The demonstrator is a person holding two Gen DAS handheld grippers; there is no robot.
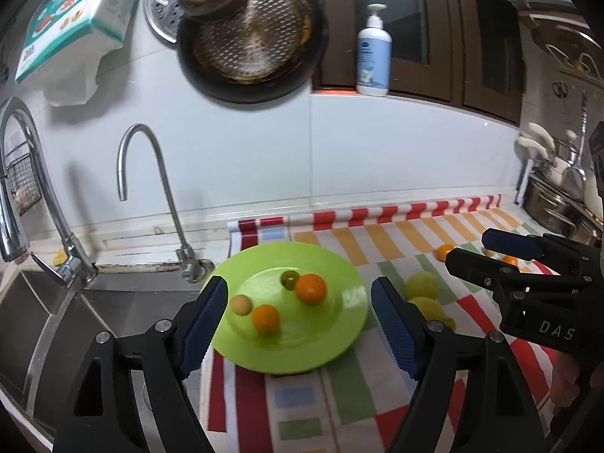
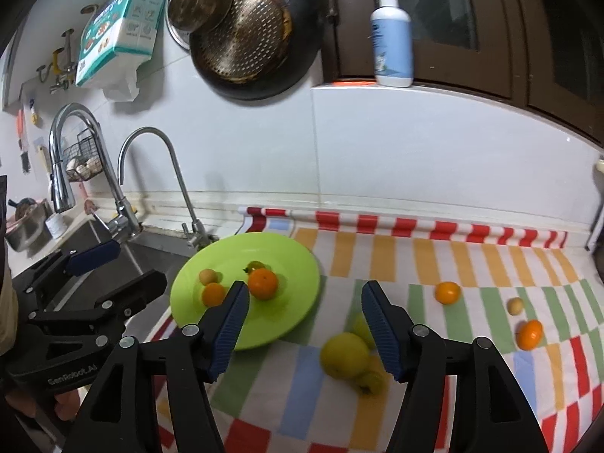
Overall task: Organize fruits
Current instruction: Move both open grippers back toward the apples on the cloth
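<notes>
While a sink and tap stand left of the left claw, its jaws gape empty above the green plate holding four fruits; the right claw, also apart and empty, hovers just behind the yellow fruits on the striped bench cloth

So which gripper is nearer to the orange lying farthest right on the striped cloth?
Right. The right gripper hangs over the cloth beside the yellow fruit, the orange off to its right. The left gripper is over the green plate, farther away.
</notes>
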